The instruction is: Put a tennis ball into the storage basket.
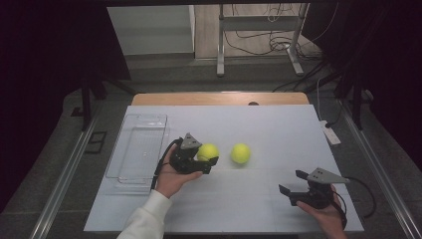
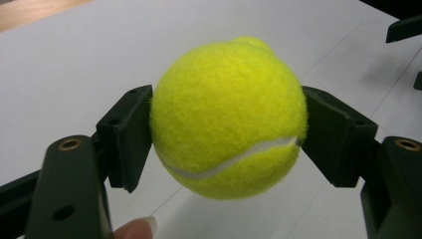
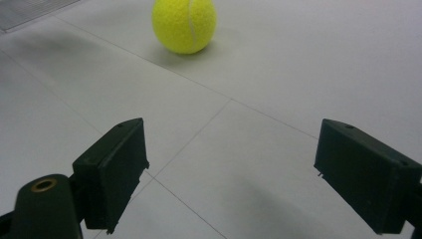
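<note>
Setting: dark room, a pale grey table (image 1: 278,124) under the light, cables and metal stand legs on the floor behind it.
Held ball: a yellow-green tennis ball (image 1: 207,152) sits near the middle of the table, clamped between the two black jaws of the left hand-held gripper (image 1: 209,158); in the left gripper view the ball (image 2: 229,117) has a pad pressed against each side and its white seam curves across the lower half.
Left hand-held gripper: gripped from below by a hand in a white sleeve, jaws pointing toward 2 o'clock.
Second ball: another tennis ball (image 1: 240,153) lies free on the table just beside the held one, at its 3 o'clock, not touching it.
Right hand-held gripper (image 1: 291,183): at 4 o'clock from the balls, well apart from them, jaws spread apart with nothing between.
Tray: a clear plastic tray (image 1: 130,149) lies at 9 o'clock, along the table's left edge.
</note>
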